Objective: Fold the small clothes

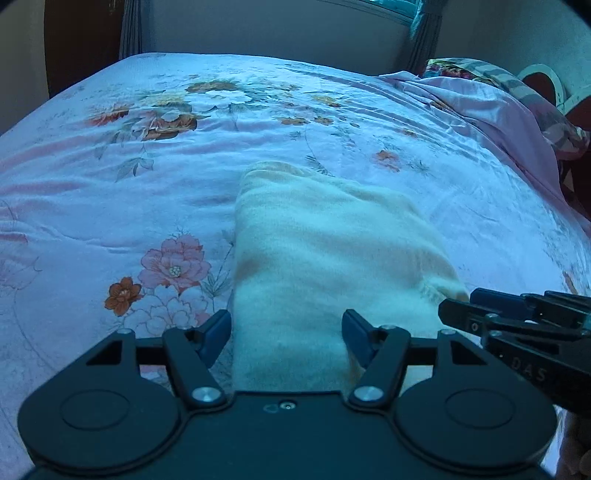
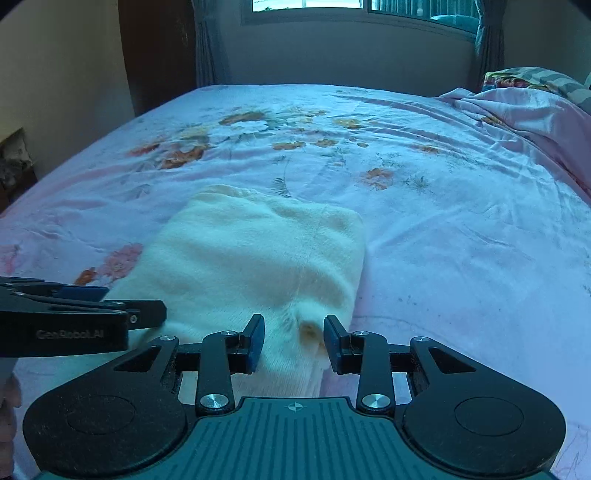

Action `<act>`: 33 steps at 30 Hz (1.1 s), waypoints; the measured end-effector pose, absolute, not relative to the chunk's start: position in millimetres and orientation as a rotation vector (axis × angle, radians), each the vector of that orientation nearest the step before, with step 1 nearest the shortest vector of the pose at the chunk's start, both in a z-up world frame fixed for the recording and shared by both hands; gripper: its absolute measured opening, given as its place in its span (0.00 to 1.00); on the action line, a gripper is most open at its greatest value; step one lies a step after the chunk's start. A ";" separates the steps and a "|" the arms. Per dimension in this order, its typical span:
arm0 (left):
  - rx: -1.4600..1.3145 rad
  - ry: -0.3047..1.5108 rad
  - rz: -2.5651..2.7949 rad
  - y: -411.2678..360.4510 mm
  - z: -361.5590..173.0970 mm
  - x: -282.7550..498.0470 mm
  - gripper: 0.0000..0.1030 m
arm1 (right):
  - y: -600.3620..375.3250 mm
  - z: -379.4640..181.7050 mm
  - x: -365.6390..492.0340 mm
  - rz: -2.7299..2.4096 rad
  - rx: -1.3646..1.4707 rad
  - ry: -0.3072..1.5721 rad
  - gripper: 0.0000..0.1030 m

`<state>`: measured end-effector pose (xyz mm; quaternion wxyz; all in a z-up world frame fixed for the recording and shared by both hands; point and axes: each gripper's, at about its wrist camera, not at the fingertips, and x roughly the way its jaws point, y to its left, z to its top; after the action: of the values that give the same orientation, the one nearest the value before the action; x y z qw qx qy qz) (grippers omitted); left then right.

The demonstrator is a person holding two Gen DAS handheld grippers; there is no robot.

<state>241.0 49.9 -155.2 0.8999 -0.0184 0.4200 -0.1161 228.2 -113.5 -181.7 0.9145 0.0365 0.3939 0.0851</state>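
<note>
A cream knitted cloth (image 1: 314, 240) (image 2: 251, 251) lies folded in a thick rectangle on the flowered bedsheet (image 1: 147, 166). My left gripper (image 1: 286, 332) hovers open over its near left part, one finger by the cloth's left edge, and shows from the side in the right wrist view (image 2: 162, 314). My right gripper (image 2: 294, 341) is at the near right corner. Its jaws stand narrow, with the pads against a bunched fold that carries a brown stain (image 2: 308, 328), and the cloth puckers just beyond them. In the left wrist view the right gripper (image 1: 448, 310) reaches in from the right.
A crumpled pink blanket (image 2: 517, 110) (image 1: 480, 107) and a patterned pillow (image 2: 532, 79) sit at the bed's far right. Behind the bed are a wall and a window (image 2: 306, 3) with curtains. Part of a hand (image 2: 7, 398) shows at the left edge.
</note>
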 end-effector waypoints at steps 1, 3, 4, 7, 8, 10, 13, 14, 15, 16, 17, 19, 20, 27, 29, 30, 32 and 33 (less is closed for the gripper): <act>-0.023 0.867 -0.243 49.0 -154.6 234.1 0.61 | -113.3 -178.0 216.9 0.183 0.078 0.806 0.33; -0.002 0.869 -0.244 46.9 -155.9 224.1 0.61 | -112.3 -176.0 199.7 0.197 0.074 0.808 0.33; 0.005 0.875 -0.244 45.8 -157.8 219.8 0.62 | -110.8 -175.7 190.9 0.209 0.076 0.809 0.33; -0.014 0.897 -0.239 44.5 -166.2 208.8 0.62 | -101.2 -180.8 168.1 0.223 0.044 0.795 0.33; -0.022 0.908 -0.239 43.6 -169.6 206.8 0.63 | -96.2 -186.9 164.0 0.220 0.012 0.801 0.33; -0.034 0.918 -0.238 41.8 -175.5 202.7 0.64 | -91.8 -206.5 163.1 0.187 -0.033 0.844 0.33; -0.033 0.923 -0.239 39.1 -176.8 196.8 0.65 | -105.4 -220.4 167.0 0.144 0.046 0.886 0.34; -0.030 0.919 -0.241 39.8 -174.3 193.8 0.65 | -108.7 -217.0 166.2 0.139 0.073 0.892 0.34; -0.031 0.913 -0.241 41.8 -171.5 190.2 0.65 | -112.3 -212.1 163.2 0.142 0.097 0.887 0.34; -0.034 0.904 -0.242 45.0 -168.5 185.8 0.65 | -116.7 -207.3 159.0 0.147 0.124 0.880 0.34; -0.037 0.888 -0.238 48.7 -166.3 180.6 0.65 | -121.9 -202.8 154.3 0.146 0.156 0.879 0.34; -0.040 0.891 -0.228 54.2 -168.0 174.1 0.66 | -128.8 -200.9 148.0 0.149 0.211 0.895 0.34; -0.046 0.901 -0.226 55.7 -171.2 172.7 0.66 | -129.5 -201.3 146.2 0.148 0.232 0.904 0.34; -0.070 0.914 -0.245 49.4 -178.5 169.5 0.66 | -113.3 -200.9 148.9 0.188 0.257 0.934 0.34; -0.071 0.914 -0.246 49.0 -179.3 169.4 0.67 | -113.3 -202.2 149.2 0.188 0.259 0.936 0.30; -0.071 0.914 -0.247 49.2 -179.0 169.4 0.67 | -113.7 -201.8 149.1 0.185 0.262 0.936 0.13; -0.075 0.914 -0.257 49.5 -176.2 169.2 0.67 | -112.7 -195.0 145.8 0.181 0.233 0.898 0.08; -0.079 0.913 -0.262 49.7 -174.8 169.2 0.67 | -110.9 -191.2 143.5 0.186 0.206 0.878 0.08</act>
<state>169.2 49.7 -174.8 0.8887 -0.0381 0.4392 -0.1261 143.5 -110.9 -191.2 0.8960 0.0994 0.4234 0.0898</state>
